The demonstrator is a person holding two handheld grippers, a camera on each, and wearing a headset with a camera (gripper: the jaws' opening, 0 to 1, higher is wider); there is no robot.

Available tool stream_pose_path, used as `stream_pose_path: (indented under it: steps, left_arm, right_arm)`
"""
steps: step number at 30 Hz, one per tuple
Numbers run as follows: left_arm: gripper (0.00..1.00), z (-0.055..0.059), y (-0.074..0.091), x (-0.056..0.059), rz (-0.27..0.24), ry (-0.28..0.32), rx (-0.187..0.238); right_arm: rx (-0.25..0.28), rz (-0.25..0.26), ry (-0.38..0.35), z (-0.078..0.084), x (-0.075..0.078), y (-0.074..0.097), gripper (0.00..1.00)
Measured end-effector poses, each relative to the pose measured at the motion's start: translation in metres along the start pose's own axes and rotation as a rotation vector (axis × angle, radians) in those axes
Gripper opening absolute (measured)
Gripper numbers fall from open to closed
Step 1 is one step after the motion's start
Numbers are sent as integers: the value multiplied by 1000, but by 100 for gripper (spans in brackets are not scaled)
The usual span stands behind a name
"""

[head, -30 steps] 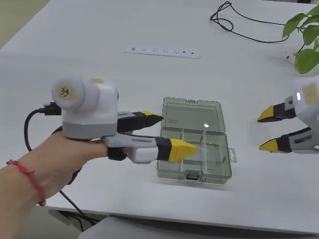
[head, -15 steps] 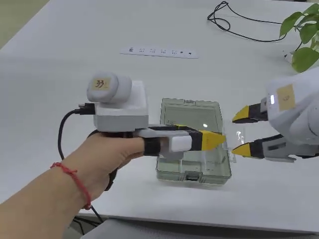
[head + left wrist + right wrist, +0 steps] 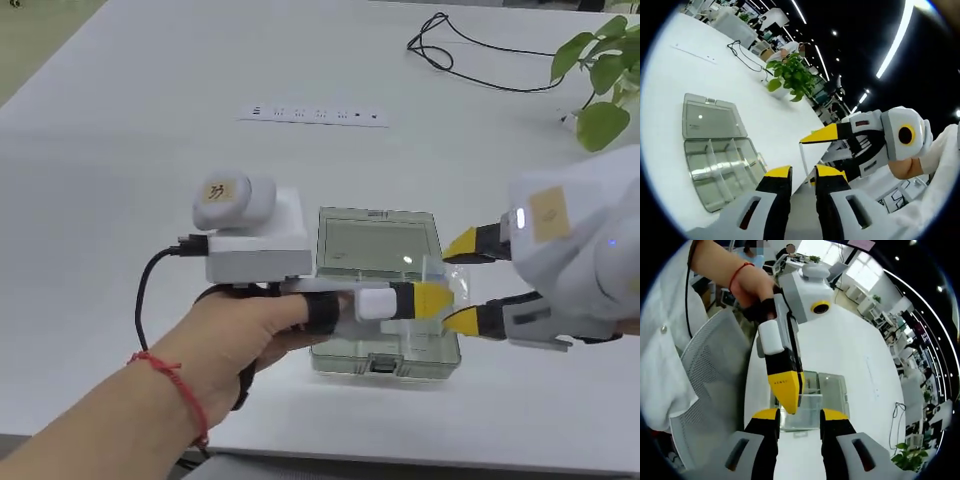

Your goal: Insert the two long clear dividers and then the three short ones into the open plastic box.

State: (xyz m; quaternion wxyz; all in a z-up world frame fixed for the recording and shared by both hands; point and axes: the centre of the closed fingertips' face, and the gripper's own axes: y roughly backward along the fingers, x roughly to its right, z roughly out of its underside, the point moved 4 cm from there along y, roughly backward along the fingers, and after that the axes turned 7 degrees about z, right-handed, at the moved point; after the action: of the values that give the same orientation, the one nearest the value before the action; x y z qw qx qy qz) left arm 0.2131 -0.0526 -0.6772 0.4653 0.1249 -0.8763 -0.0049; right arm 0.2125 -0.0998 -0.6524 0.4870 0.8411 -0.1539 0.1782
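A clear divider [image 3: 809,414] is seen pinched in the nearly closed jaws of the left gripper [image 3: 432,298], which is pointed in from 9 o'clock above the open plastic box [image 3: 340,355]. The box's lid [image 3: 375,240] is laid flat at 12 o'clock of the tray. The right gripper [image 3: 460,283], at 3 o'clock, is held wide open and empty, with the divider between its jaws. Long or short cannot be told. An insertion is judged in hand. Next, the divider should be steadied, lined up with the wall slots and pressed down.
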Motion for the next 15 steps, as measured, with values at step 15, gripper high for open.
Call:
stream_pose_path:
  steps: [15]
  left_arm:
    - [0, 4, -2, 4, 32, 20, -8]
  right_arm:
    - [-3, -6, 20, -5, -4, 1, 33]
